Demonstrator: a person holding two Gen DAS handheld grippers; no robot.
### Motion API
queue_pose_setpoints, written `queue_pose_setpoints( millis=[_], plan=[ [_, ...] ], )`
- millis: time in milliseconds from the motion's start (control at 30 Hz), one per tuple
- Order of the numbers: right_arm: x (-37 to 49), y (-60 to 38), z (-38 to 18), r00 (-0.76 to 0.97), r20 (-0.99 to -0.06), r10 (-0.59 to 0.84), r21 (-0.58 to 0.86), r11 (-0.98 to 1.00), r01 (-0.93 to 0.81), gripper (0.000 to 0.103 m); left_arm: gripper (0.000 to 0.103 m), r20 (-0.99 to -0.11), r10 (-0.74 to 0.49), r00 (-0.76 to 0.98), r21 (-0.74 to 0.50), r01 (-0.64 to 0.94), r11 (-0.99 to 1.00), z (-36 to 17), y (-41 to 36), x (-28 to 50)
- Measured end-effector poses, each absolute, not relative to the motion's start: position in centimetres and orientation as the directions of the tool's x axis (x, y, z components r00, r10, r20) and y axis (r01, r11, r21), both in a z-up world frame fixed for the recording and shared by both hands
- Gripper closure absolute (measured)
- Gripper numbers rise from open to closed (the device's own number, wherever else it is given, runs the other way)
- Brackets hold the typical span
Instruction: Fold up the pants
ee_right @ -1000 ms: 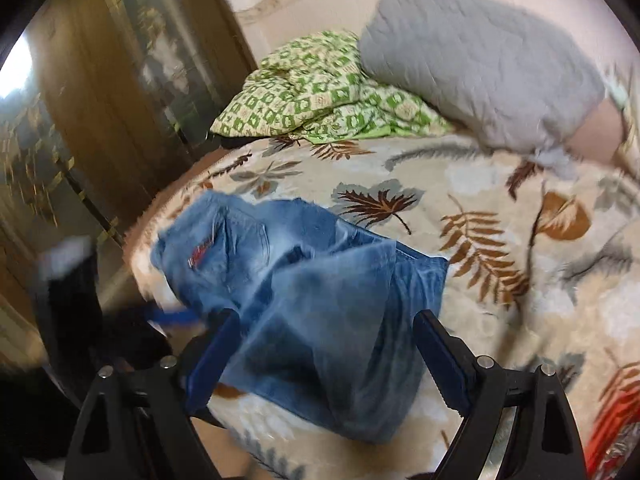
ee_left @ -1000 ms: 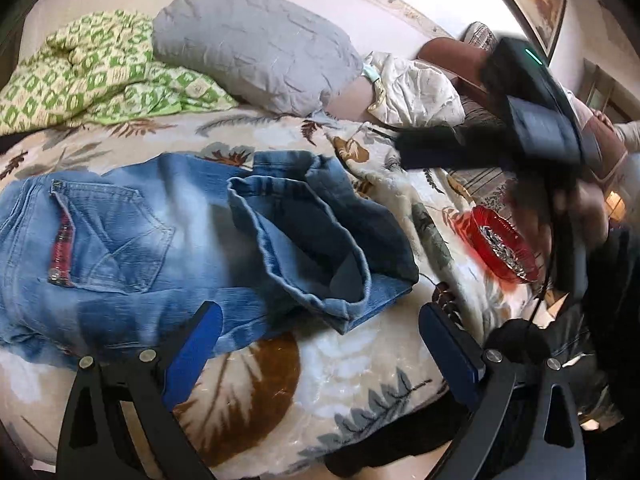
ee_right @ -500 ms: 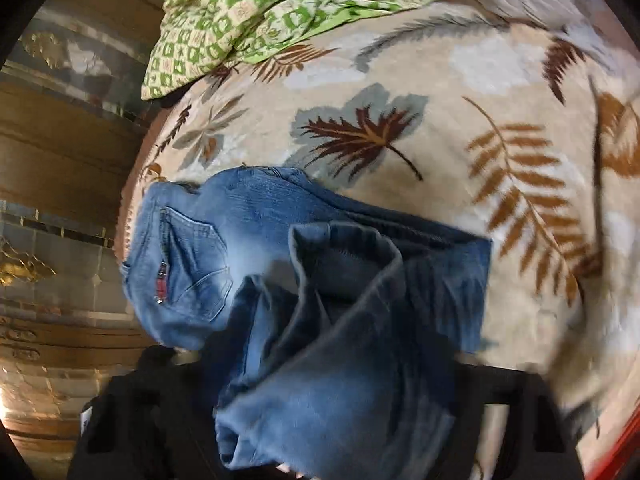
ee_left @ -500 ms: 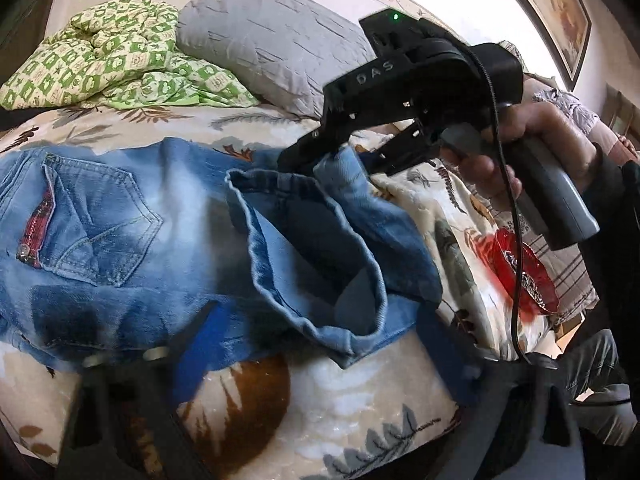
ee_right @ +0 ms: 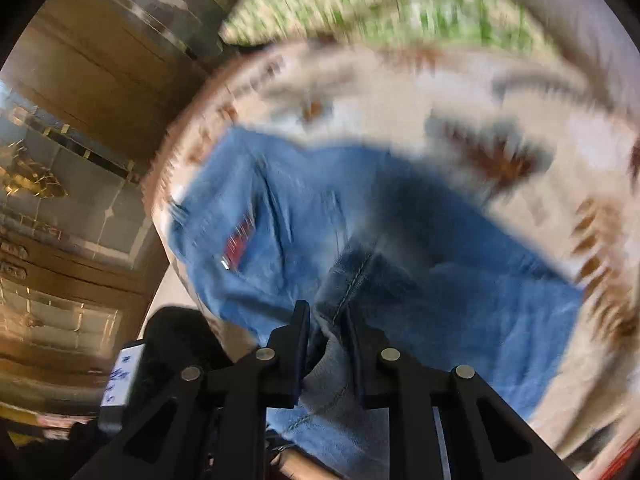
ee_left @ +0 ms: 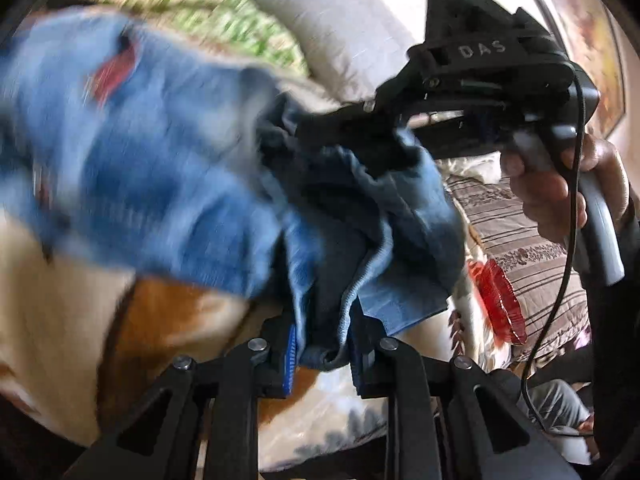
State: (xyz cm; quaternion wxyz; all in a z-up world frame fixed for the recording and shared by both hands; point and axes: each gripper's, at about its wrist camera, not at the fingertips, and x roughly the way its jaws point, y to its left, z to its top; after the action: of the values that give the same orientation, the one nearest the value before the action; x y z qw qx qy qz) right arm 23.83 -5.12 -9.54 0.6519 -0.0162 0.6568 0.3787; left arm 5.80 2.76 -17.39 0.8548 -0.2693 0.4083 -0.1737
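Blue jeans (ee_left: 168, 184) lie on a leaf-patterned bed cover (ee_left: 68, 320), with the leg ends folded over. My left gripper (ee_left: 322, 354) is shut on a hem of the jeans near the bed's front edge. My right gripper (ee_right: 328, 344) is shut on another hem of the jeans (ee_right: 460, 280), and it also shows in the left wrist view (ee_left: 360, 136), clamping the fabric from the right. The back pocket with a red tab (ee_right: 238, 242) faces up. Both views are blurred.
A grey pillow (ee_left: 340, 40) and a green patterned cloth (ee_right: 380, 8) lie at the head of the bed. A red dish (ee_left: 498, 304) sits at the right on a striped cover (ee_left: 520, 232). A wooden cabinet (ee_right: 72, 160) stands beside the bed.
Both grippers went from open to shut on the jeans' leg hems. The right gripper came in from the right. The fabric is now lifted and moving.
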Motion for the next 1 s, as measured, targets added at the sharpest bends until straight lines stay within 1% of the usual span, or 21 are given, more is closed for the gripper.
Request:
queue_pose_setpoints(
  millis=[33,67,100,133,167,200,233,300,400,467,533,600,633,700,767,867,1000],
  plan=[
    [23.8,-4.9,-11.3,-0.190,-0.881,0.434,0.469,0.740,-0.483,0.064,0.079,-0.598,-0.525,0.605,-0.615,0.073,0.785,-17.8,2.8,5.6],
    [23.7,-4.9,-12.1,-0.199,-0.889,0.412,0.455,0.755,-0.472,0.054,0.077,-0.586,-0.532,0.611,-0.624,0.079,0.778,-17.8,2.9,5.4],
    [23.7,-5.1,-12.4,-0.203,-0.887,0.414,0.460,0.757,-0.465,0.037,0.069,-0.579,-0.543,0.608,-0.632,0.087,0.770,-17.6,2.9,5.3],
    [23.7,-5.4,-12.1,-0.203,-0.873,0.443,0.485,0.746,-0.457,0.036,0.051,-0.569,-0.556,0.606,-0.642,0.096,0.761,-17.5,3.0,5.2],
    [23.7,-5.6,-11.6,-0.200,-0.864,0.463,0.500,0.738,-0.453,0.035,0.040,-0.551,-0.576,0.604,-0.661,0.106,0.743,-17.3,3.1,5.1],
    [23.9,-6.2,-10.7,-0.190,-0.850,0.491,0.519,0.726,-0.450,0.033,0.019,-0.525,-0.594,0.610,-0.683,0.113,0.721,-16.9,3.2,4.7],
    [24.1,-6.8,-9.6,-0.173,-0.840,0.513,0.531,0.717,-0.451,0.027,0.009,-0.507,-0.593,0.626,-0.691,0.116,0.714,-16.4,3.4,4.3],
    [24.4,-8.3,-7.7,-0.147,-0.826,0.544,0.544,0.701,-0.461,0.023,0.008,-0.479,-0.600,0.640,-0.702,0.131,0.700,-15.6,3.7,3.8],
    [25.1,-10.9,-5.0,-0.067,-0.825,0.561,0.511,0.692,-0.510,0.022,0.007,-0.463,-0.630,0.623,-0.732,0.131,0.668,-15.3,4.1,4.0],
    [25.3,-12.3,-3.6,0.014,-0.845,0.535,0.429,0.693,-0.580,0.022,0.007,-0.464,-0.649,0.603,-0.763,0.099,0.638,-15.7,4.3,4.5],
    [25.3,-13.0,-2.4,0.110,-0.865,0.490,0.298,0.678,-0.673,0.022,0.007,-0.443,-0.676,0.589,-0.811,0.060,0.583,-16.1,4.9,4.9],
    [24.7,-13.4,-2.1,0.207,-0.877,0.433,0.120,0.615,-0.780,0.022,0.007,-0.423,-0.695,0.582,-0.847,0.019,0.532,-16.3,5.1,5.4],
    [24.4,-13.3,-2.4,0.230,-0.889,0.396,0.045,0.575,-0.817,0.022,0.007,-0.418,-0.699,0.581,-0.861,-0.006,0.509,-16.3,5.3,5.7],
    [24.4,-13.0,-3.6,0.248,-0.910,0.333,-0.041,0.523,-0.851,0.022,0.007,-0.411,-0.706,0.577,-0.884,-0.063,0.464,-16.6,5.5,6.3],
    [24.6,-12.5,-5.0,0.266,-0.923,0.279,-0.106,0.479,-0.871,0.022,0.007,-0.429,-0.708,0.561,-0.888,-0.117,0.445,-16.7,5.6,7.1],
    [25.3,-11.7,-6.8,0.275,-0.925,0.263,-0.144,0.427,-0.893,0.022,0.006,-0.503,-0.685,0.527,-0.857,-0.202,0.474,-16.8,5.1,8.4],
    [26.0,-10.2,-9.1,0.212,-0.938,0.275,-0.094,0.385,-0.918,0.022,0.008,-0.528,-0.684,0.503,-0.846,-0.249,0.470,-17.8,4.5,9.1]
  ],
)
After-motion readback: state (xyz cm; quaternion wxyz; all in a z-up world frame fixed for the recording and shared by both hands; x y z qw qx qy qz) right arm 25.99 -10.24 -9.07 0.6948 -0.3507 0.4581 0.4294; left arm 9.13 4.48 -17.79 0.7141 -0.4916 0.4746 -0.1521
